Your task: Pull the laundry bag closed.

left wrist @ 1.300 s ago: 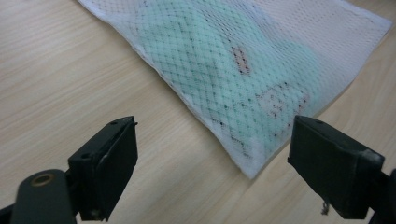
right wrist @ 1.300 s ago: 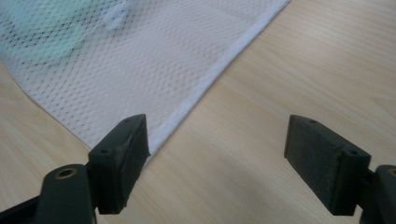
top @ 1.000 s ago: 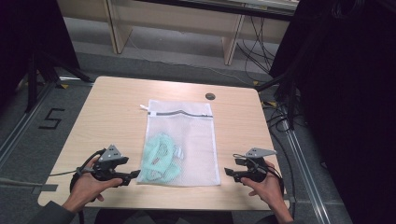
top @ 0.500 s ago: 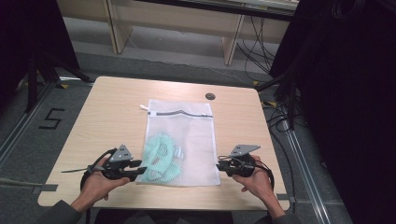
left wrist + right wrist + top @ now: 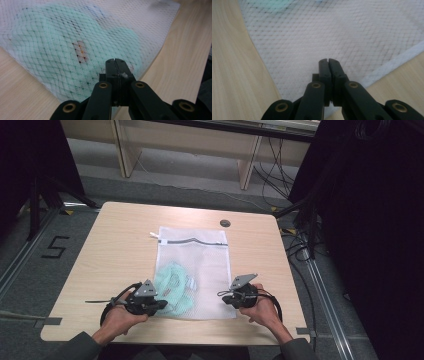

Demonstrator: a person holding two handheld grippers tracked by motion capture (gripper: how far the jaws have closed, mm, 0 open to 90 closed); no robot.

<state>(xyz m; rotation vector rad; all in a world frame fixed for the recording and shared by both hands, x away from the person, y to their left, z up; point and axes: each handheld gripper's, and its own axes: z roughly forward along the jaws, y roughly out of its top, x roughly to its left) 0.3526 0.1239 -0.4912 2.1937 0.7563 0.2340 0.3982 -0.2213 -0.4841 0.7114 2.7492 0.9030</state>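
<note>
The white mesh laundry bag (image 5: pixel 196 270) lies flat on the wooden table (image 5: pixel 115 240), a mint-green garment (image 5: pixel 172 287) bunched inside its near-left part. The left gripper (image 5: pixel 159 305) sits at the bag's near-left corner, the right gripper (image 5: pixel 222 295) at its near-right edge — both have just been closing, jaws now clenched over the mesh; whether netting is pinched, I cannot tell.

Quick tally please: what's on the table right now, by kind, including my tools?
White mesh bag: 1
Mint-green garment inside the bag: 1
Small dark round disc near the far edge: 1
Tools, both shut at the bag's near corners: 2, left tool and right tool
Total: 5
</note>
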